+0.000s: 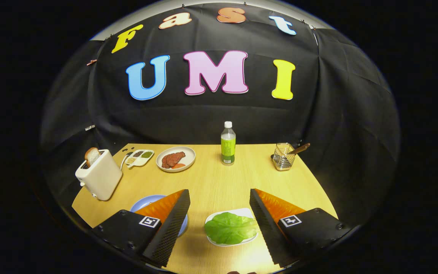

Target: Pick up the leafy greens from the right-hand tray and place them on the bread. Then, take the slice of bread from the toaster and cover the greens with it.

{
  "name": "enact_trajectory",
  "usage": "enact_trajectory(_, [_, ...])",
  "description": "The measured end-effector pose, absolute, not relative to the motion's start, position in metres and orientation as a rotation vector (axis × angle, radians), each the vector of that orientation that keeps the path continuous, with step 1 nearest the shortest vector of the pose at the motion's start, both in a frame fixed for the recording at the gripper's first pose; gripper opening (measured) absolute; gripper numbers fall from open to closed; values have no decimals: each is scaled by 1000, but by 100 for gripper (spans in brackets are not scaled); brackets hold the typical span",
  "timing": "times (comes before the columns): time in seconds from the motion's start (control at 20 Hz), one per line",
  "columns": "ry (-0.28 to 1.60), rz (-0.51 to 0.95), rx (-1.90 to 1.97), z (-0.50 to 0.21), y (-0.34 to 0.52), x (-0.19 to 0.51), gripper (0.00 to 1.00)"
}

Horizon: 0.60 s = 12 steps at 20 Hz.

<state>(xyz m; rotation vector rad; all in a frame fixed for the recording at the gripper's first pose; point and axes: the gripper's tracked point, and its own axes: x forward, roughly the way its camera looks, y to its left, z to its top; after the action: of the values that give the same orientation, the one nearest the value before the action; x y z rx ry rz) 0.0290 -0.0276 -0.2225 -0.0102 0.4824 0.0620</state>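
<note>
A green lettuce leaf (229, 227) lies on a white tray (242, 211) on the wooden table, low between my two fingers and closer to the right one. My gripper (219, 199) hangs open above the table with nothing held. A pale blue plate (147, 201) sits behind the left finger (167, 224), which hides most of it and whatever lies on it. At the table's left edge stands a cream toaster (99, 176) with a slice of bread (92, 155) sticking up from its slot.
Beyond the fingers, along the back of the table, stand a green-labelled bottle (227, 144), a white plate with meat (175, 159), a small divided dish (140, 156) of seasonings and a wire holder (283, 156) with a wooden-handled utensil.
</note>
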Motion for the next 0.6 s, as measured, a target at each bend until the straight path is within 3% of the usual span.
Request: enact_trajectory(0.6, [769, 122, -140, -378, -55, 33, 99])
